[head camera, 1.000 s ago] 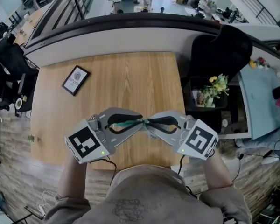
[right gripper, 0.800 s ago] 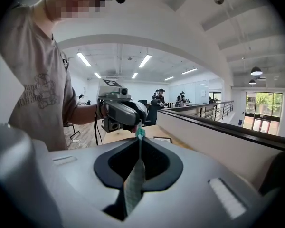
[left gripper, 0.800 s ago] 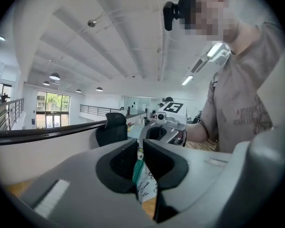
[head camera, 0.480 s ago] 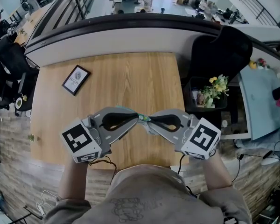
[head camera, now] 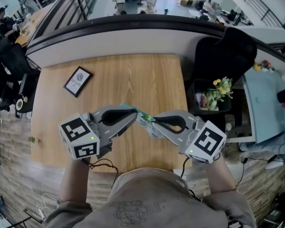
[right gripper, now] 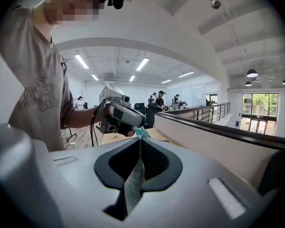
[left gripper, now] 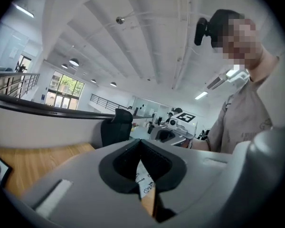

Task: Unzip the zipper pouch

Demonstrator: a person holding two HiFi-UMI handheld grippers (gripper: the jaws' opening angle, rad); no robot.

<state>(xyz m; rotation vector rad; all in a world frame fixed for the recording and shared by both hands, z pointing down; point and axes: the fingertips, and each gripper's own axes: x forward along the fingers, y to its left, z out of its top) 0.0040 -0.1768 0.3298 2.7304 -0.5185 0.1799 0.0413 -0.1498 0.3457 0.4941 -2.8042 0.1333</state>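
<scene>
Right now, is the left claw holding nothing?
No, the left claw is clamped shut on an edge of the zipper pouch.

The head camera is looking steeply down on the light wooden tabletop (head camera: 133, 75). Cameras riding the grey left tongs (head camera: 133, 118) and grey right tongs (head camera: 151, 123) are peering closely along their jaws, facing each other, both catching the person's beige shirt (left gripper: 242, 122).

The left claw (head camera: 135, 115) and right claw (head camera: 150, 122) are matt grey plastic, the table (head camera: 133, 80) smooth pale wood.
</scene>
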